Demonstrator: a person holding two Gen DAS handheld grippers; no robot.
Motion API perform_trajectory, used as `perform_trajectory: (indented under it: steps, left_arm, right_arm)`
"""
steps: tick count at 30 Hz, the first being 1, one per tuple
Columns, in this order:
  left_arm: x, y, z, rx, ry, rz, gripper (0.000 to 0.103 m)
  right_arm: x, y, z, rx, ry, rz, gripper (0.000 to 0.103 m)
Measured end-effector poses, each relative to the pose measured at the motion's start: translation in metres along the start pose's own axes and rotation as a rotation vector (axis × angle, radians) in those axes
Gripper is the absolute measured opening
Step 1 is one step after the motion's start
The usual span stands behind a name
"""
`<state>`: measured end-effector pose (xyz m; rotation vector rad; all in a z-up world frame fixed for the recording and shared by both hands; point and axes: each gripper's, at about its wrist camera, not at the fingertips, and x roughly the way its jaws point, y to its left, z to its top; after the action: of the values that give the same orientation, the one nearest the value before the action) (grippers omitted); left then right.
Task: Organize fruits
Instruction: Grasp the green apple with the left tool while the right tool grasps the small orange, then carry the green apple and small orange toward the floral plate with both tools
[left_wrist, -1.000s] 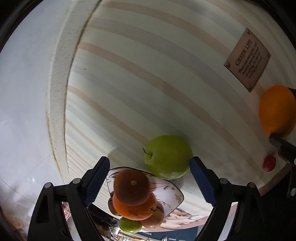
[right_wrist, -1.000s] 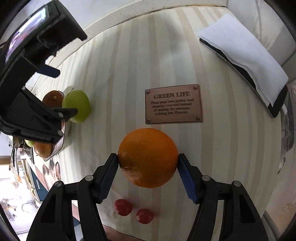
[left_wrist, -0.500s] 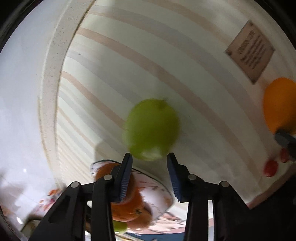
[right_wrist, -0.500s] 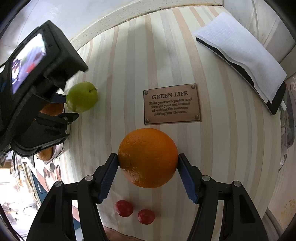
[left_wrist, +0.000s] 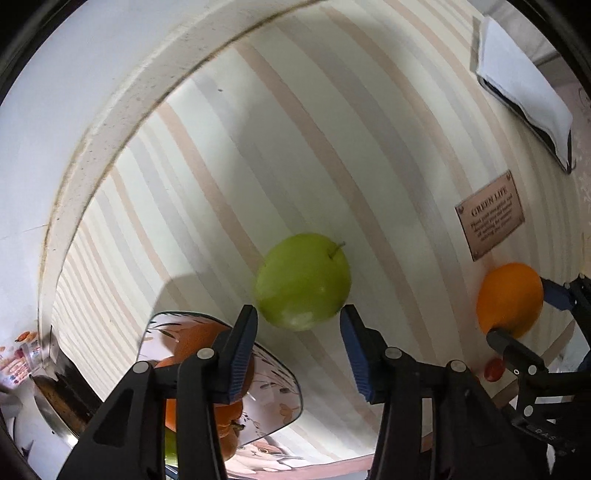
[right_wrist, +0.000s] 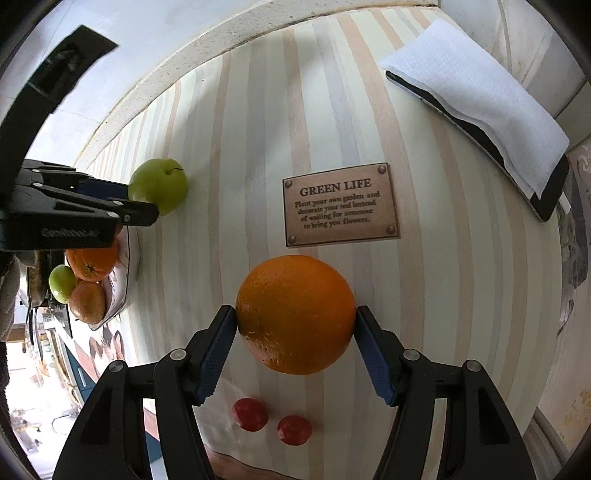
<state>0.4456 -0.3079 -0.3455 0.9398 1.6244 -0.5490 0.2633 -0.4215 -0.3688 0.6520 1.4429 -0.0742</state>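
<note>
Here my right gripper (right_wrist: 295, 328) is clenched on the orange (right_wrist: 295, 314), both blue pads pressed flat against its widest part so it cannot roll out, and I judge it is lifted off the striped table (right_wrist: 258, 110), with two small red fruits (right_wrist: 250, 414) lying near under it and the brown plaque (right_wrist: 340, 204) just beyond. My left gripper (left_wrist: 299, 328) is pointed down at the green apple (left_wrist: 303, 280); its jaws are opening and the apple sits at their tips, slightly blurred, the pads not clearly pressing on it, so I take it as released for now. In my right view that apple (right_wrist: 159, 184) rests on the table just beyond the far end of the bowl (right_wrist: 125, 280), stem up and to the right. The bowl, at the near left, already holds oranges and a small green fruit, heaped, which is why I judge both fruits are meant to go there. The apple is round and smooth, so I should widen further, straddle its middle and squeeze there. A white cloth (right_wrist: 480, 99) on a dark slab lies far right, out of the way.
</note>
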Motion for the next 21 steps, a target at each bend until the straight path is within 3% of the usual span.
perform_trajectory:
  steps: [5,16,21]
  left_arm:
    - [0.010,-0.005,0.006,0.032,0.029,0.008,0.056]
    - [0.003,-0.035,0.000,0.097,-0.060,0.107,0.049]
    - [0.009,-0.042,-0.024,0.063,-0.055,0.060,0.048]
  right_arm:
    - [0.000,-0.001,0.001,0.002,0.003,0.000,0.068]
    - [0.001,0.004,0.005,-0.026,0.009,-0.024,0.068]
    - [0.002,0.005,-0.001,-0.046,0.019,-0.030,0.068]
